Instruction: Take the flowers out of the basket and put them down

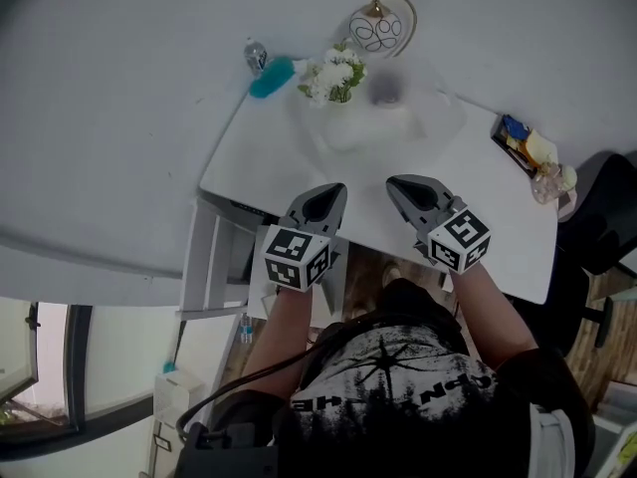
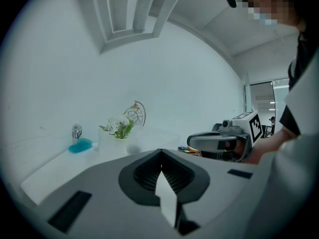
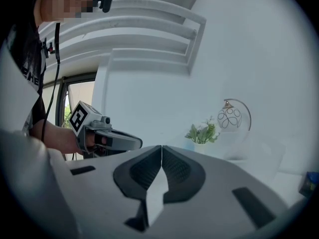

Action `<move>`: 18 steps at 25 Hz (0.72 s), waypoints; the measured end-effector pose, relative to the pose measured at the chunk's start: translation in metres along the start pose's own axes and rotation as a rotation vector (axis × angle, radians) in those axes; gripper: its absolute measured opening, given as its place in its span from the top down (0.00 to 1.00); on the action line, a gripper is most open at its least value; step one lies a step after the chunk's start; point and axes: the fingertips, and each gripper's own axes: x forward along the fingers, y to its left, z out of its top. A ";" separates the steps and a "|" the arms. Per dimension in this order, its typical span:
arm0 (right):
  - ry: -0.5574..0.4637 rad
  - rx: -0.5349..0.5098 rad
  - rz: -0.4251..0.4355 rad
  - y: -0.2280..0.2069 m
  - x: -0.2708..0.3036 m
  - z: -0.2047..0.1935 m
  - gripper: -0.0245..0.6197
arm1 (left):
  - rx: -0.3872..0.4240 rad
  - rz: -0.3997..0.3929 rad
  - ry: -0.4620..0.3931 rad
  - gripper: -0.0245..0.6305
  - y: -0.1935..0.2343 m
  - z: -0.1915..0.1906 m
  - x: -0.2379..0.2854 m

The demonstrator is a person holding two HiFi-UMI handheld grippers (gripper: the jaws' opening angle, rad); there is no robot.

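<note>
Bottle [image 1: 256,56]: left of the flowers, well apart from them, at the table's [image 1: 299,172] far edge.
Blue thing [image 1: 271,78]: just left of the flowers, lying flat; you cannot tell what it is from here.
Left gripper [image 1: 326,197]: on your side of the flowers, well apart from them. Its jaws are pressed together with nothing between them.
Flowers [image 1: 333,74]: white blooms on green stems, upright in the basket, not yet lifted.
Basket [image 1: 348,127]: directly under the flowers. It is white and hard to tell from the table.
Ornament [image 1: 381,26]: a gold wire hoop just behind the flowers, to their right.
Right gripper [image 1: 410,189]: on your side of the flowers and to their right, well apart. Its jaws are closed tight and it holds nothing.
Tray [image 1: 526,145]: far right of the flowers, holding small items.
Handling: the bunch looks light, soft and easy to crush. The blooms will probably bruise or shed if pinched.
Hold: take the green stems just below the blooms and above the basket rim, where they look stiffest.
Before that: spread 1 gripper's jaws, since both are closed now.
Risk: the basket looks light and may lift or tip along with the stems, so your 2nd gripper could steady it.
</note>
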 end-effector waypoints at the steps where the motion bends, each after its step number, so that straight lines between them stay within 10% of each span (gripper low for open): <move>1: 0.000 -0.001 0.005 -0.003 0.004 0.002 0.93 | 0.001 0.005 -0.002 0.95 0.004 0.003 0.002; 18: 0.034 0.005 0.165 -0.064 0.082 0.056 0.93 | -0.027 0.097 0.015 0.95 0.073 0.034 0.054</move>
